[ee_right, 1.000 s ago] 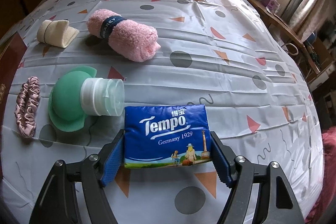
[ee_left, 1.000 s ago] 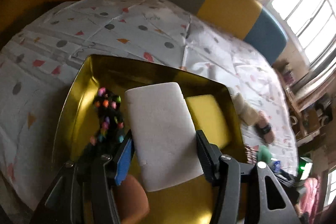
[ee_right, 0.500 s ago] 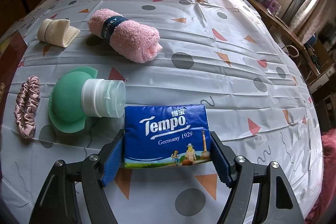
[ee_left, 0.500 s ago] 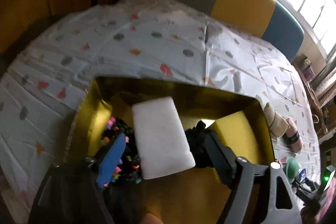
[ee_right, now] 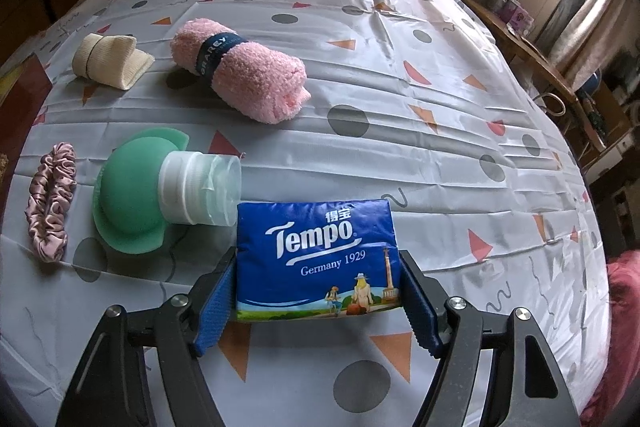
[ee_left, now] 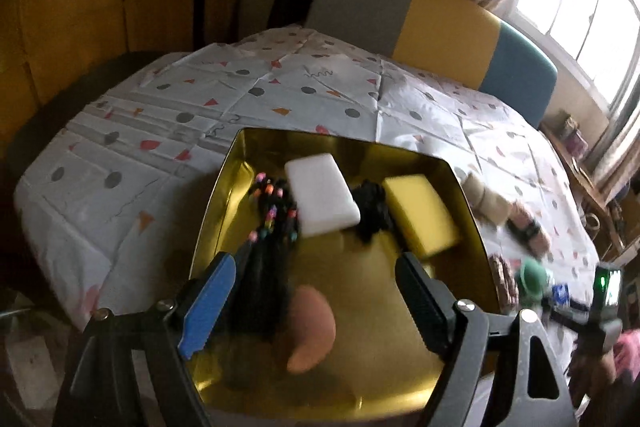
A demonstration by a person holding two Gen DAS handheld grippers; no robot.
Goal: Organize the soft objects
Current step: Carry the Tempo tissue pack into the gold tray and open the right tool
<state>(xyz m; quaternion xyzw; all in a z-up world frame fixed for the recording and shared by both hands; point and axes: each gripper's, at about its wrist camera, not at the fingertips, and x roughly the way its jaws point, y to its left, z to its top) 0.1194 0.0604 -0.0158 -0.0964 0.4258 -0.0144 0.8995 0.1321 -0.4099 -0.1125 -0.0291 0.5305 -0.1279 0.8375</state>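
Observation:
My left gripper stands wide open above the gold tray, with nothing between its fingers. In the tray lie a white sponge, a yellow sponge, a black scrunchie, a black band with coloured beads and an orange puff. In the right wrist view my right gripper is shut on a blue Tempo tissue pack, its pads pressing both sides, low over the tablecloth.
On the patterned cloth lie a pink rolled towel, a beige bandage roll, a pink satin scrunchie and a green silicone item with a clear cap. Chairs stand behind the table.
My left gripper let go of the white sponge, opened wide and pulled back and up; the sponge now lies in the tray. The right gripper and tissue pack have not moved.

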